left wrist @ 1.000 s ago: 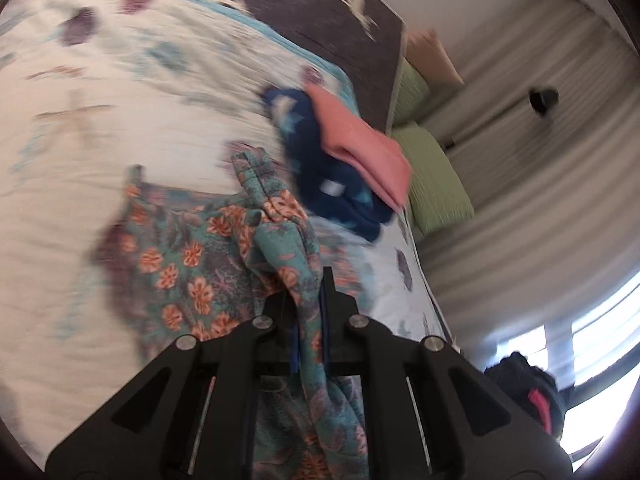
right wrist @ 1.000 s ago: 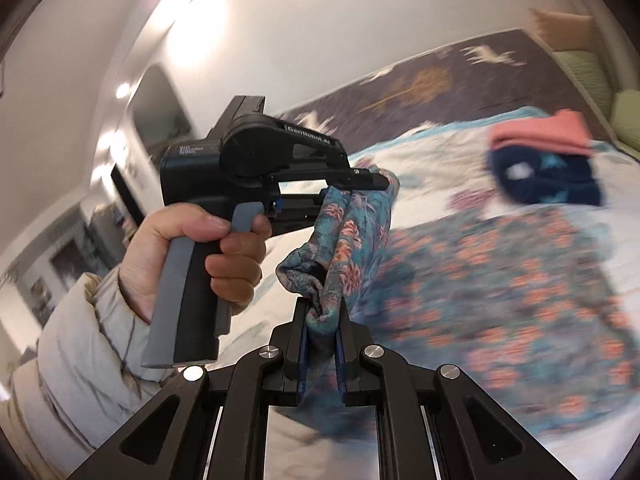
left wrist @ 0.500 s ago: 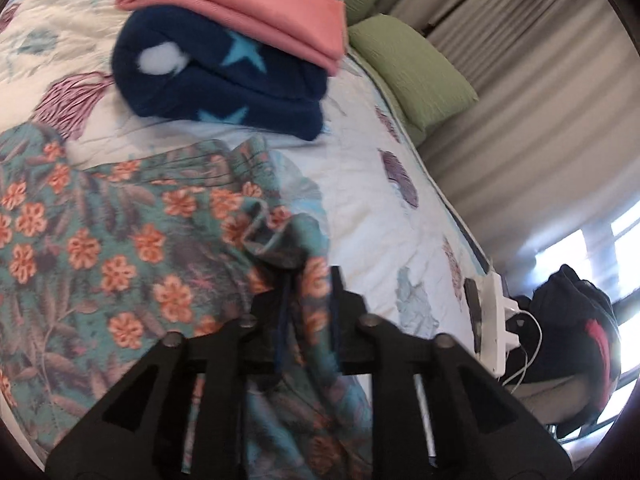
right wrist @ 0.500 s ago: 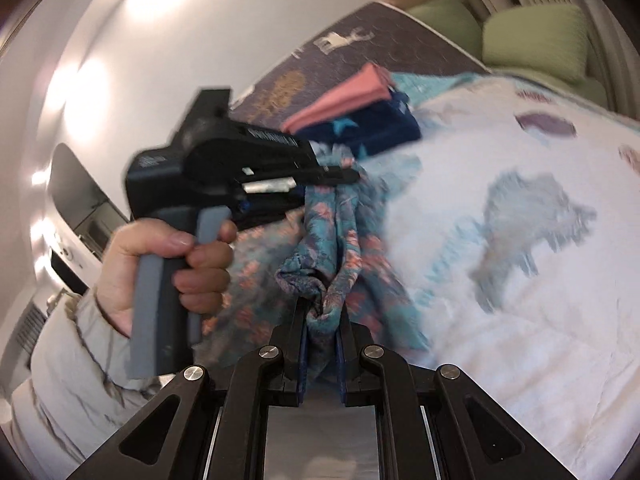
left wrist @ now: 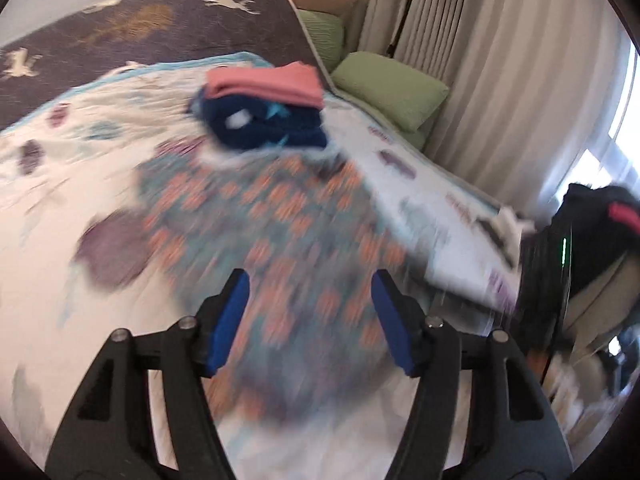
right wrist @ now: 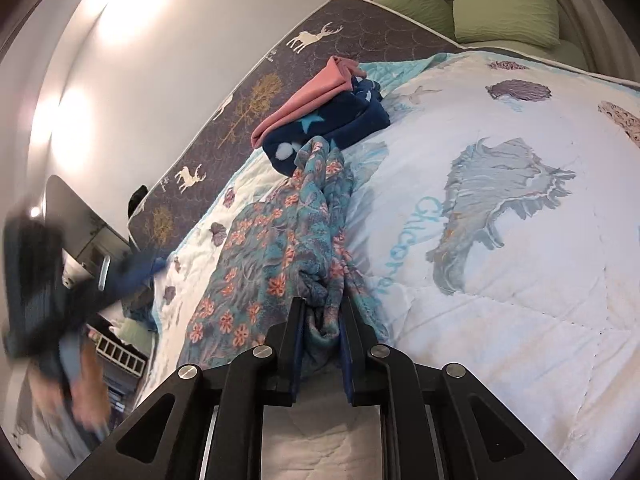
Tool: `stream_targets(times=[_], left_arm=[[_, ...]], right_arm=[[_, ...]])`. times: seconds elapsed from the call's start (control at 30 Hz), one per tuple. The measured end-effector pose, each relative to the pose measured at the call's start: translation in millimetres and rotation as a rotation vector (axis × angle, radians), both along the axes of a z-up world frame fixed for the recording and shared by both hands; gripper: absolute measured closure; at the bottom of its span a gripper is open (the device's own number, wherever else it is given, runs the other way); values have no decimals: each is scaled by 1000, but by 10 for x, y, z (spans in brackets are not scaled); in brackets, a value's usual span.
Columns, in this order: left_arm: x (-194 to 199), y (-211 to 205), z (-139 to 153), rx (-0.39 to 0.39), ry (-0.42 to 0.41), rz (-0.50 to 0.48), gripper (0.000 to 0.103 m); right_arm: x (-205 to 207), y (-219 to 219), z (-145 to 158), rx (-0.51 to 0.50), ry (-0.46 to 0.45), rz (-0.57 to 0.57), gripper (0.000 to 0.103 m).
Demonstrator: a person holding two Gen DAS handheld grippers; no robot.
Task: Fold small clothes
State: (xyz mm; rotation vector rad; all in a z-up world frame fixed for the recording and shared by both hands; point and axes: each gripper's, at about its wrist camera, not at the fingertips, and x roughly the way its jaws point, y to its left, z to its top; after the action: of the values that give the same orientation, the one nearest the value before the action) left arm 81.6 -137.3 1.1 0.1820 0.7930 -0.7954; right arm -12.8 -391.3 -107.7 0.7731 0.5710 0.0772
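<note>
A teal floral garment with orange flowers (right wrist: 276, 256) lies on the white quilt (right wrist: 520, 280), bunched along its right edge. My right gripper (right wrist: 322, 320) is shut on a bunch of that garment near its close end. My left gripper (left wrist: 310, 312) is open and empty, hovering over the same garment (left wrist: 280, 232), which is blurred in the left wrist view. In the right wrist view the left gripper (right wrist: 132, 272) is a blur at the far left, apart from the cloth.
A folded pink garment (right wrist: 308, 96) lies on a folded navy star-print one (right wrist: 336, 124) beyond the floral garment. Green pillows (left wrist: 388, 88) and curtains (left wrist: 500, 80) stand at the right. The bed's right edge (left wrist: 460, 240) has a dark bag (left wrist: 592, 224) beside it.
My left gripper has let go of the floral garment, opened, and pulled back to the left. The garment has dropped onto the quilt; my right gripper still grips it.
</note>
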Motion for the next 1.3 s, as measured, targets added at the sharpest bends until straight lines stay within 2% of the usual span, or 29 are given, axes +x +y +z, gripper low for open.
stream_targets(times=[0.07,0.13,0.2,0.3,0.37,0.47,0.53,0.6,0.7,0.77,0.83,1.03,1.1,1.17,1.3], left_arm=[[-189,202,-106,30,-29,24,36],[-323,328,-281,39,-8,42,35],[-331,313,-447,67,13,64,35],[-245,178,-646,147,-5,149,35],[-183,141,-684,160,-21,200,35],[-110,124,-633,137,-28,275,35],[-112,98,-620,185,-85,321,35],[-142,129,-682,271,-133,375,35],[-142,223,-732,252,-80,397,35],[-172,234,-737,264,-90,400,35],[-219,214,-723,289,-120,397,35],[-272,232,-686,284,-114,399,35],[-286,269,-676,271,-85,398,35],[-321,298,-642,259,-70,399,35],[-432,323,-488,240,-98,380,35]], right_arm=[[22,3,49,-6,-8,3,90],[27,9,69,-9,-18,2,90],[44,15,99,-20,-20,-4,90],[66,30,116,-36,-13,-9,90],[60,46,148,-48,-12,-12,90],[38,67,229,-74,-22,-15,90],[25,71,275,-97,-31,-25,90],[41,50,272,-121,-6,-49,91],[83,-39,108,-89,65,-71,91],[96,-103,-45,-50,101,-74,91],[82,-138,-95,-22,96,-72,91],[43,-177,-76,-29,97,-83,89],[11,-208,-68,-19,108,-99,79],[-56,-273,-54,-19,125,-130,76],[-199,-366,65,-98,183,-233,77]])
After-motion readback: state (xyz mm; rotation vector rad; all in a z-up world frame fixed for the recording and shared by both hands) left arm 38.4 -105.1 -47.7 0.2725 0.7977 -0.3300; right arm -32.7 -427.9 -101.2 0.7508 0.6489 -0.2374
